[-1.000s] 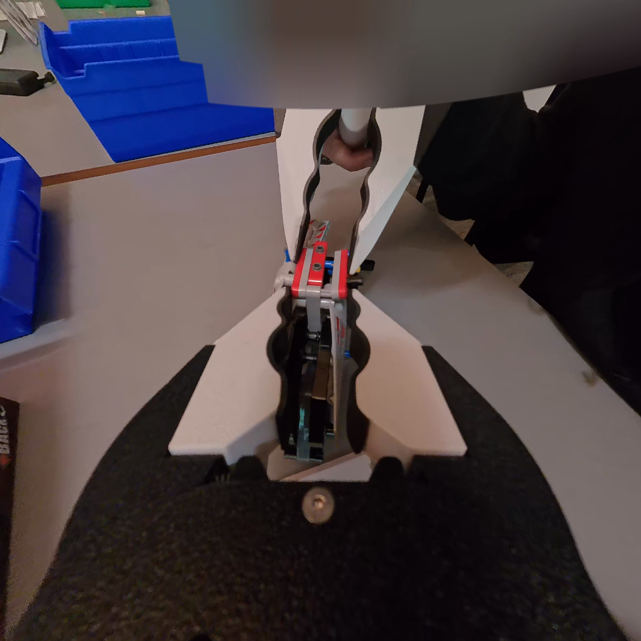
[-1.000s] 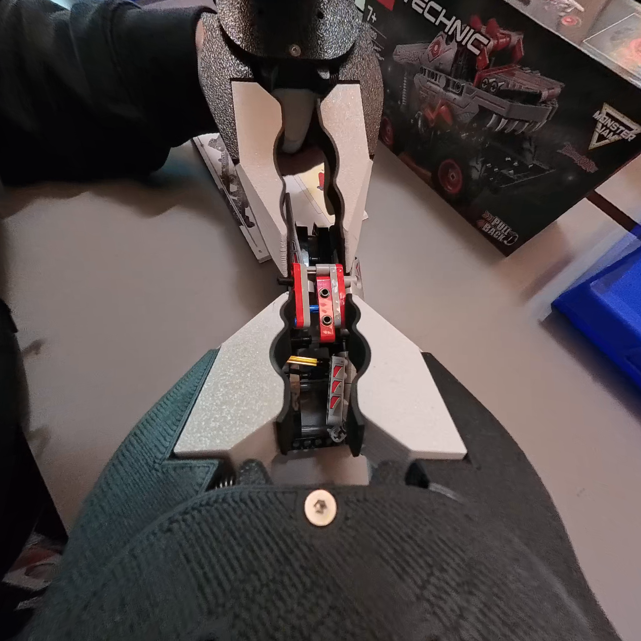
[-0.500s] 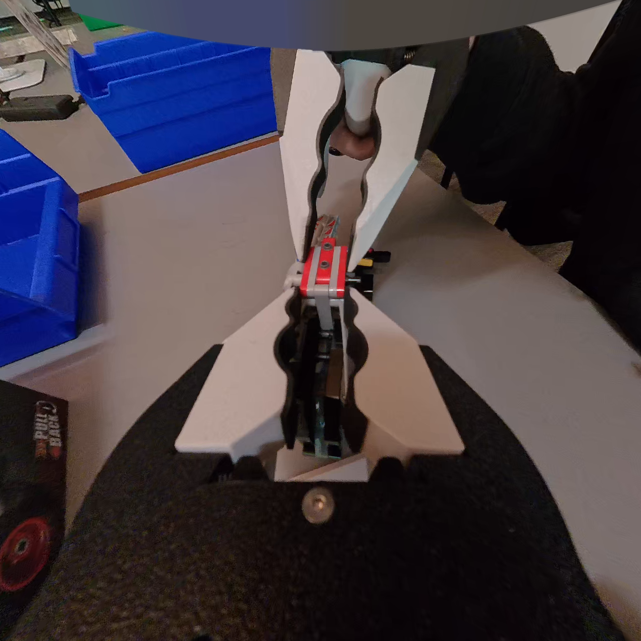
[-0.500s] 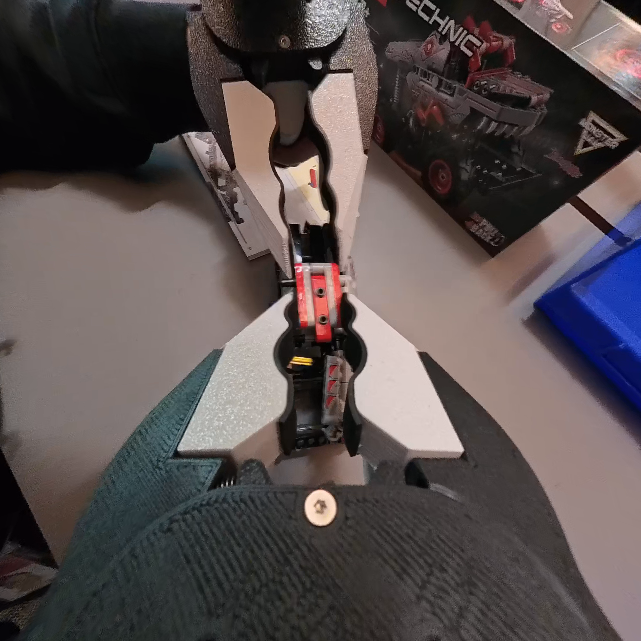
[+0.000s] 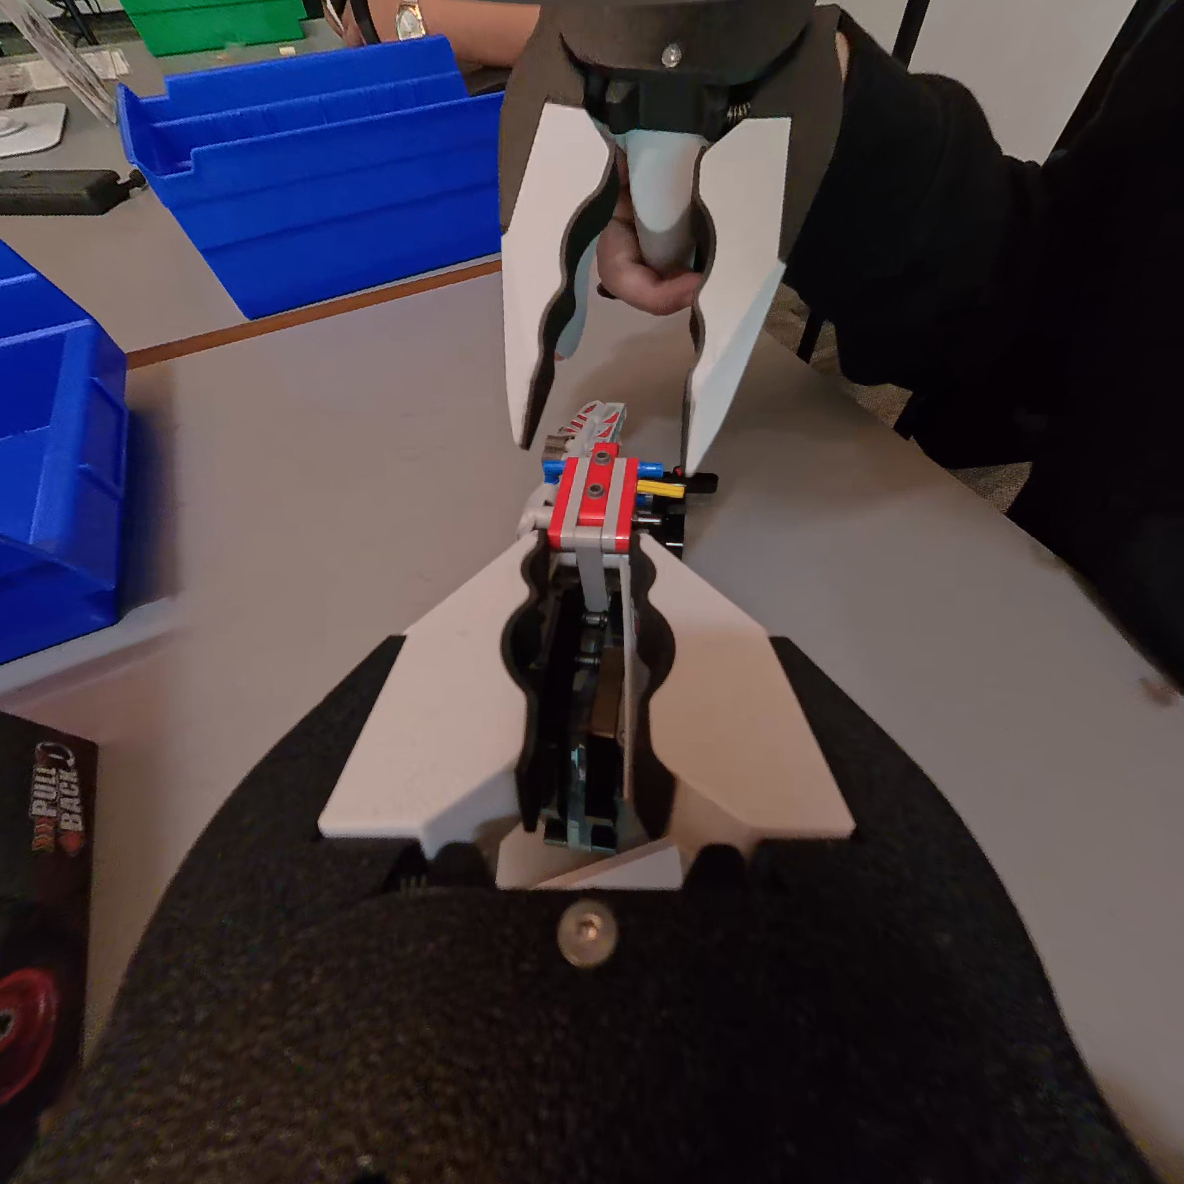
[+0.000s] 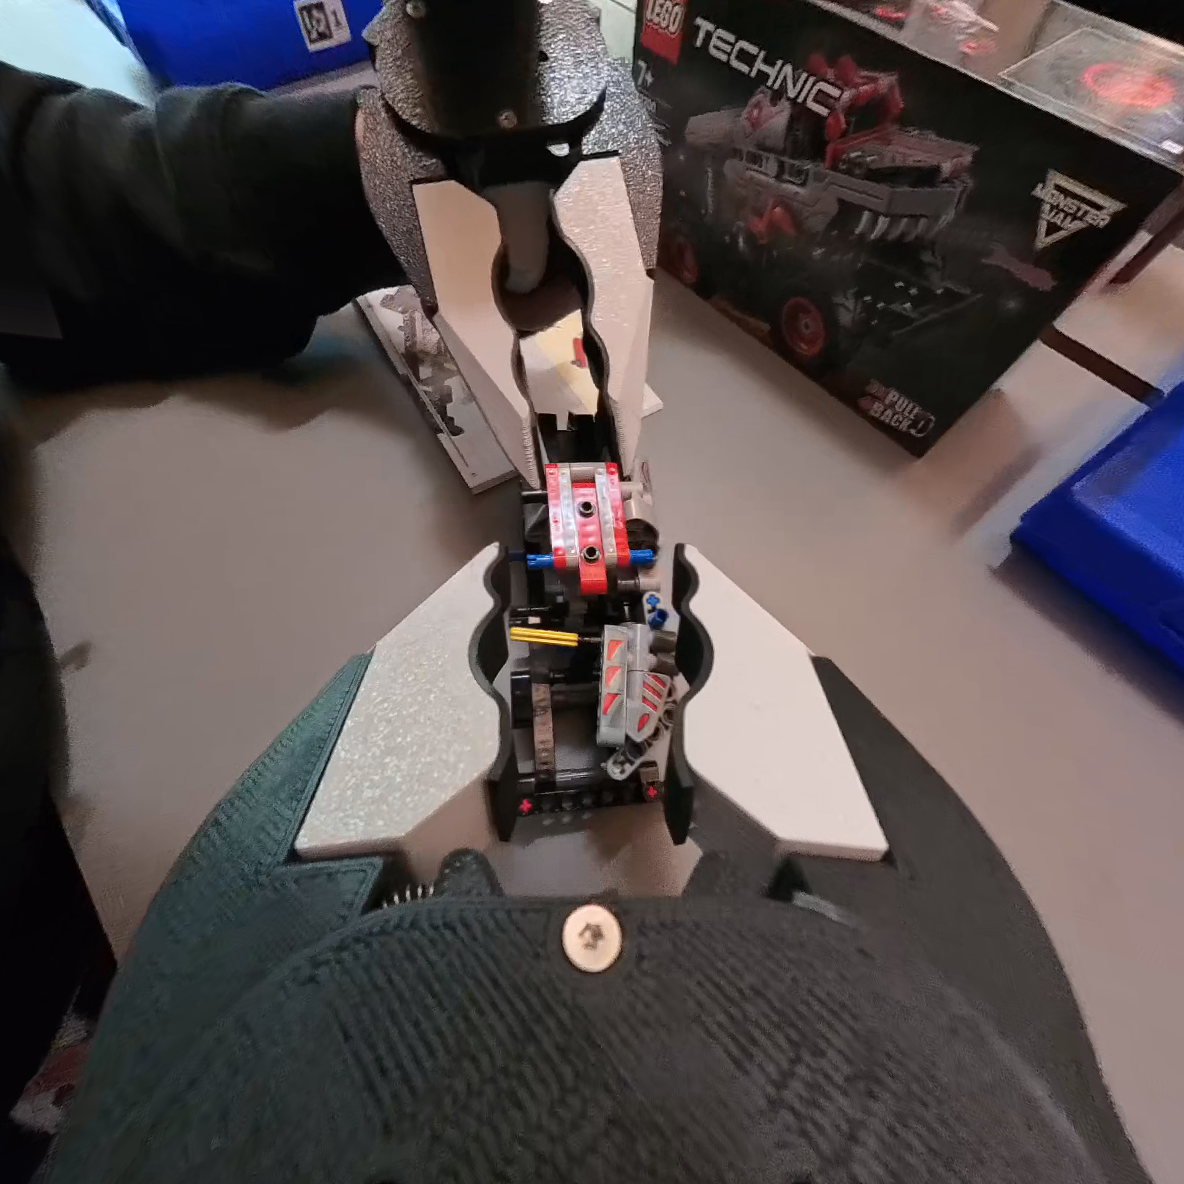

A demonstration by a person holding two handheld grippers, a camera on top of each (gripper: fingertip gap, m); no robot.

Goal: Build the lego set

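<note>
Left gripper (image 5: 586, 544), jaws nearly closed, clamps the partly built lego model (image 5: 592, 506) just above the grey table (image 5: 320, 500). Right gripper (image 6: 589, 557), facing it, stands with jaws parted and clear of the model's sides (image 6: 586, 532), gripping nothing; the model's near end lies between its fingers (image 6: 442, 647). Open table lies to either side of the two tools. Beyond them: blue bins (image 5: 320, 166) by the table's brown edge (image 5: 307, 317), an instruction booklet (image 6: 442, 391) under the left gripper, and the printed set box (image 6: 897, 218), bearing a brand logo and lettering, close beside the booklet.
</note>
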